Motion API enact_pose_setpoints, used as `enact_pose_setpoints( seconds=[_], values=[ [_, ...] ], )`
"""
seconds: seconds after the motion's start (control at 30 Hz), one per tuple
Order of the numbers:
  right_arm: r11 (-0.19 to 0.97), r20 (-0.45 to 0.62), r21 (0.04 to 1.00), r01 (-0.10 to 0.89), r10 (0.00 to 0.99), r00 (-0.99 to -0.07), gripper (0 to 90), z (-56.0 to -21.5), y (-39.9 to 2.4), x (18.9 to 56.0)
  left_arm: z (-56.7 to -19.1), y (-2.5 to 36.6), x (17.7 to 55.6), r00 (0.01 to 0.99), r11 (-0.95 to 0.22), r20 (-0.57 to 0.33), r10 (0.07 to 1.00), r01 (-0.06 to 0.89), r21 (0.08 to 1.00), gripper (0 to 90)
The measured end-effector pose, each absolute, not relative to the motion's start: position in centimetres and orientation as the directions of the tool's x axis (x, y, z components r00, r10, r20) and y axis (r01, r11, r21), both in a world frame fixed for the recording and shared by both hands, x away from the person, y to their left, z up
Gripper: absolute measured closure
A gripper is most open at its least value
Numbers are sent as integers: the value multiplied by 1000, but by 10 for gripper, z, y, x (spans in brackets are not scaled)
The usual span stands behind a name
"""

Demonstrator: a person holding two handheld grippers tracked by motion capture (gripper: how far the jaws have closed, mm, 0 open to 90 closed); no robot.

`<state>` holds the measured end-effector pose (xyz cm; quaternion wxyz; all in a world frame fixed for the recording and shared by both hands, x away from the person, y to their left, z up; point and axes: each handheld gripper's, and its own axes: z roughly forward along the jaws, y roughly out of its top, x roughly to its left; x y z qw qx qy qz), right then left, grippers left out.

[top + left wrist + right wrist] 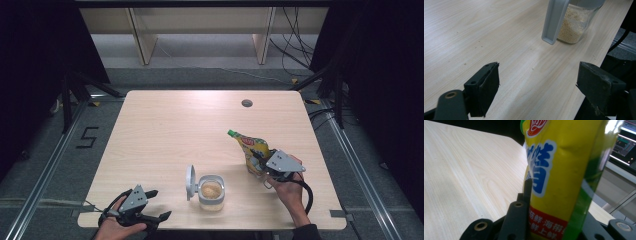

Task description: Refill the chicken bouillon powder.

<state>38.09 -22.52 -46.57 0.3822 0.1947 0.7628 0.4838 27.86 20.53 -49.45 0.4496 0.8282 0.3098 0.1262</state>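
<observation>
Yellow pouch (254, 151) with green cap held tilted in the right gripper (264, 167) over the table's (165, 130) right side, beside the open jar (211, 192) of pale grains — lid (190, 182) up, pouring judged not yet begun. Left gripper (537, 87): jaws spread wide, nothing between, near the jar. Right gripper view: jaws clamped on the pouch's lower half — cap likely still to come off.

We are seeing the table (165, 125) evenly lit from above while the surroundings are sinking into darkness. Soft shadows are pooling beside the jar (211, 192). Glare is streaking the yellow pouch (564, 170), which is blurring at close range.
</observation>
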Motion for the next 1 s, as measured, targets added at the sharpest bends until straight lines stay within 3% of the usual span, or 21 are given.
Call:
enact_pose_setpoints(
  seconds=[0.53, 0.57, 0.8, 0.87, 1.0],
  values=[
    [422, -332, 907, 0, 714, -616, 758, -474, -254, 368, -493, 205, 277, 774, -403, -67, 630, 399, 823, 166],
    [410, -316, 912, 9, 716, -623, 758, -474, -255, 367, -492, 208, 279, 783, -445, -39, 620, 392, 805, 167],
    [403, -312, 915, 18, 736, -601, 735, -474, -254, 365, -493, 205, 277, 773, -402, -71, 631, 403, 822, 167],
    [413, -315, 911, 27, 734, -601, 685, -474, -255, 364, -493, 207, 278, 778, -435, -41, 627, 394, 810, 167],
    [374, -259, 922, 102, 789, -558, 496, -476, -257, 359, -492, 207, 278, 781, -436, -47, 623, 397, 808, 166]
  ],
)
